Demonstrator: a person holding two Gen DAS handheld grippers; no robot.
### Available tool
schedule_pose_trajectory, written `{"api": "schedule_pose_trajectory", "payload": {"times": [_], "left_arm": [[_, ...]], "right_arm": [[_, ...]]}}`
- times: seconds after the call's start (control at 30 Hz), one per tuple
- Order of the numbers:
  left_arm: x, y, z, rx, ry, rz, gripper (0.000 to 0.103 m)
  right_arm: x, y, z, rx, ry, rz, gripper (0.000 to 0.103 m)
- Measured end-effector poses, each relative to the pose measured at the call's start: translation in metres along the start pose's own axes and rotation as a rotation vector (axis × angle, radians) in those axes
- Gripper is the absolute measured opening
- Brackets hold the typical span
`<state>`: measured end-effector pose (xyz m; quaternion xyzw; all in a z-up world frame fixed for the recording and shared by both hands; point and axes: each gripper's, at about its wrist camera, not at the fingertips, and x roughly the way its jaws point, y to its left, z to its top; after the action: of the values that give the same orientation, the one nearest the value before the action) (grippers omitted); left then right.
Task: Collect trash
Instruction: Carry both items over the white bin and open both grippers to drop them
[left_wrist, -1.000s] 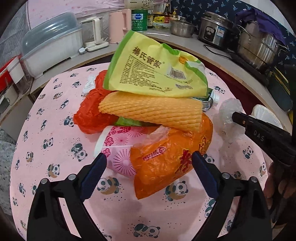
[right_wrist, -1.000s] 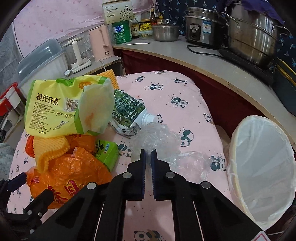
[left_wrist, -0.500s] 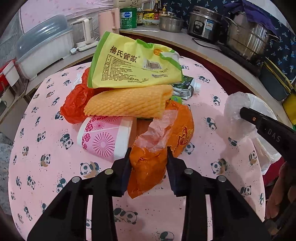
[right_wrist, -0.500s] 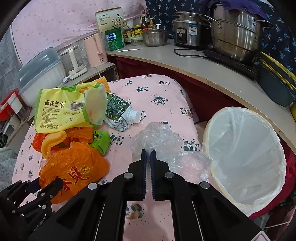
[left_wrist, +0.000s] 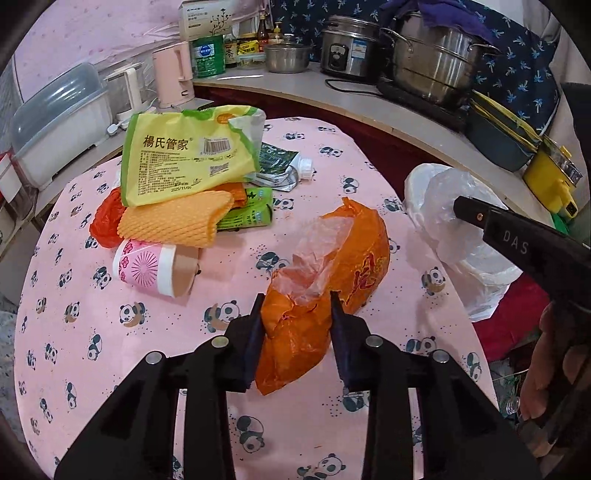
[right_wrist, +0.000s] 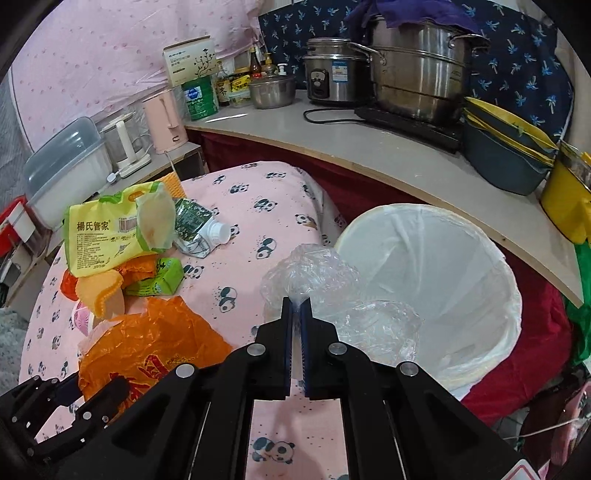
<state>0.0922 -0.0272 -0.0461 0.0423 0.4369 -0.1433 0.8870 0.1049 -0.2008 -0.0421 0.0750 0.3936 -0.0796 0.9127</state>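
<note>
Looking along the left wrist view: left tool (left_wrist: 297, 317) clamped on the near end of a crumpled orange bag (left_wrist: 328, 280), both pads pressed into the plastic, a scrap of clear film poking out of the bag's top. Bag lying toward the right edge of the bench (left_wrist: 110, 350), which wears a pink panda-print cloth. Heaped near the far left corner, apart from the bag: yellow-green packet (left_wrist: 184, 158) on top, orange foam netting (left_wrist: 177, 221) under it, red bag (left_wrist: 105, 221) at the left, green carton (left_wrist: 247, 214), flattened dark-green pouch with white cap (left_wrist: 284, 166), pink paper cup (left_wrist: 147, 267) on its side just in front of the heap. Right tool entering from the right, tip buried in clear plastic (left_wrist: 443, 199), a person's hand (left_wrist: 550, 354) behind it.

Switching to the right wrist view: right tool (right_wrist: 296, 306) fully closed, pinching a wad of clear crinkled plastic film (right_wrist: 332, 288), held at the bench's right edge and overlapping the rim of a white-lined bin (right_wrist: 443, 280) beside the bench. Orange bag (right_wrist: 147, 347) at lower left with the left tool (right_wrist: 55, 402) behind it. Heap of wrappers at the far left.
</note>
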Motion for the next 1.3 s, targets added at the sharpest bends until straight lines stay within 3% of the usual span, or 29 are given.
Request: {"api": "schedule_pose_trajectory", "payload": {"times": [0.37,0.77,1.17,1.3], "left_arm": [[0.000,-0.032,0.030,0.033,-0.042,-0.032,0.031],[0.028,-0.097,0.076,0.088,-0.053,-0.182,0.031],[0.067,-0.149,0.099,0.133,-0.007,-0.272,0.032],[0.074,-0.156,0.104,0.130,-0.008,-0.295,0.039]], "right_arm": [[-0.021,-0.058,0.009,0.105,-0.064,-0.062,0.004],[-0.022,-0.114,0.009,0.197,-0.075,-0.136,0.004],[-0.016,-0.144,0.009,0.256,-0.070,-0.178,0.004],[-0.013,-0.149,0.012,0.270,-0.070,-0.178,0.004]]}}
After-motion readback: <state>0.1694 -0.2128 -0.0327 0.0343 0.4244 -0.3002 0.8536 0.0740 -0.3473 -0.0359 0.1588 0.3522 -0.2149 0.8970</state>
